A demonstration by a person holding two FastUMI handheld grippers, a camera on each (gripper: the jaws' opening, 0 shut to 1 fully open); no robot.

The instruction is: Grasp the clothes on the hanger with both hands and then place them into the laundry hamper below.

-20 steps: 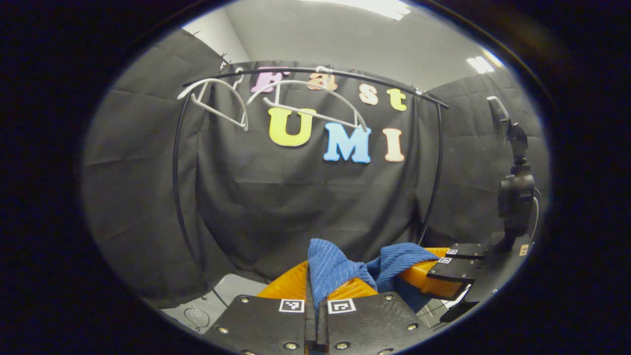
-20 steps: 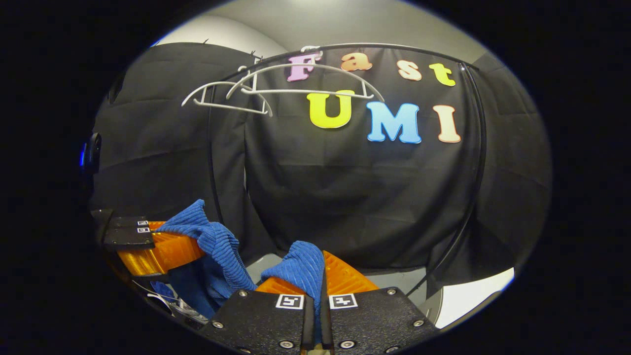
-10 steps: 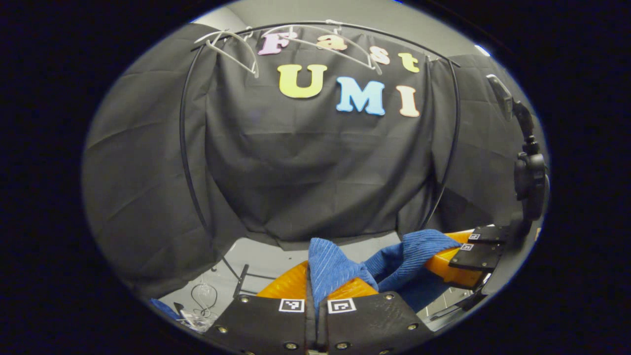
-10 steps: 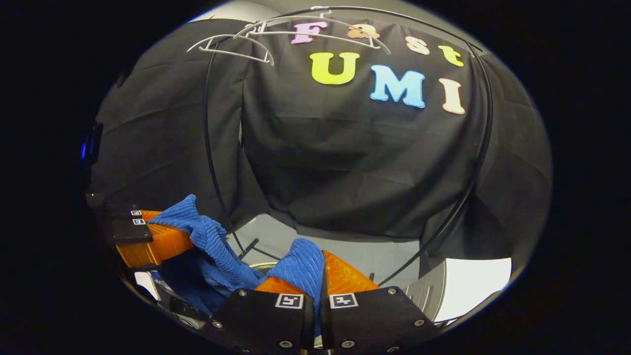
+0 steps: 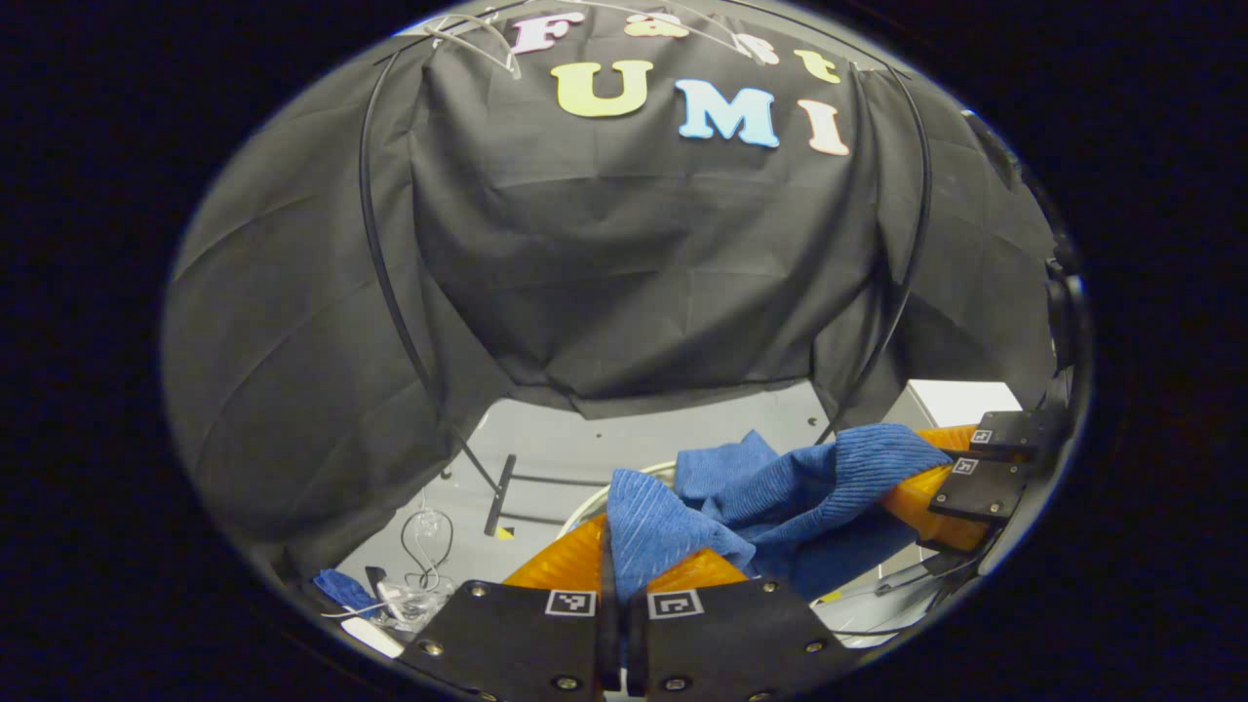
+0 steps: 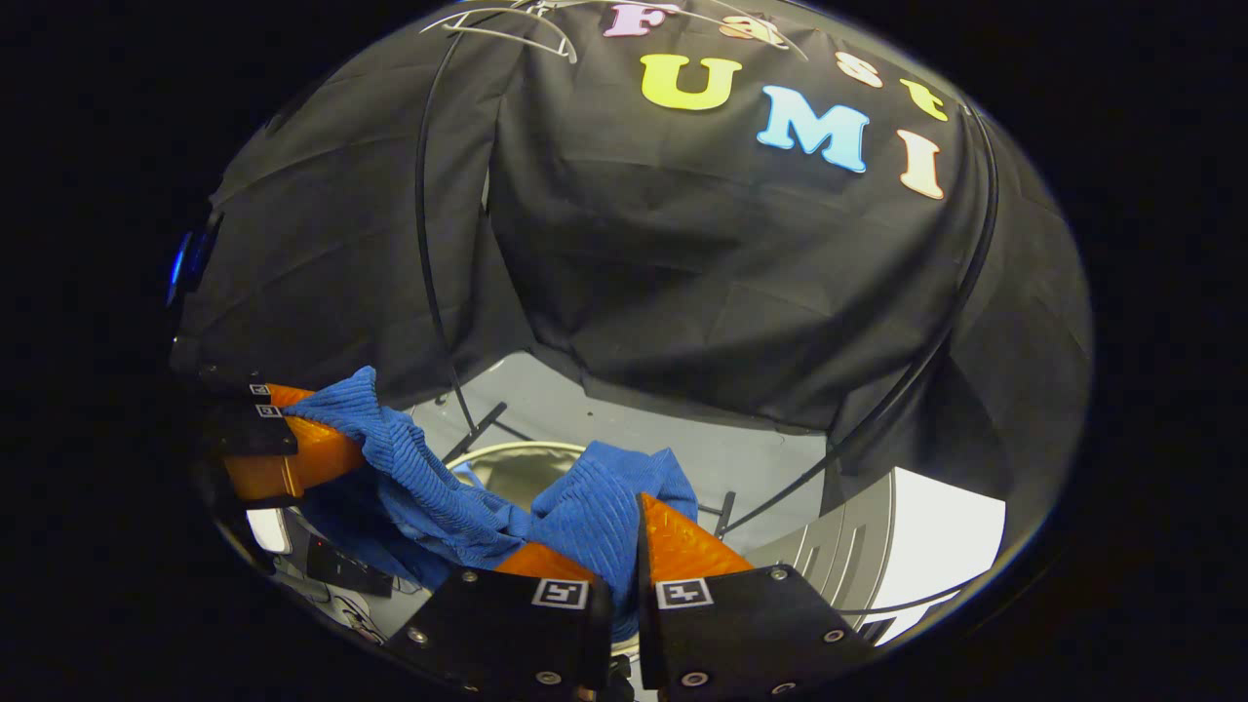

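**Cloth lowered toward the hamper**

Both grippers have dropped; hangers now sit high on the rack. I see my left gripper and right gripper each pinching the blue cloth above the hamper rim.

A black clothes rail arches before the black cloth wall. Beneath the rail lies the grey floor, with tangled cables near its foot.
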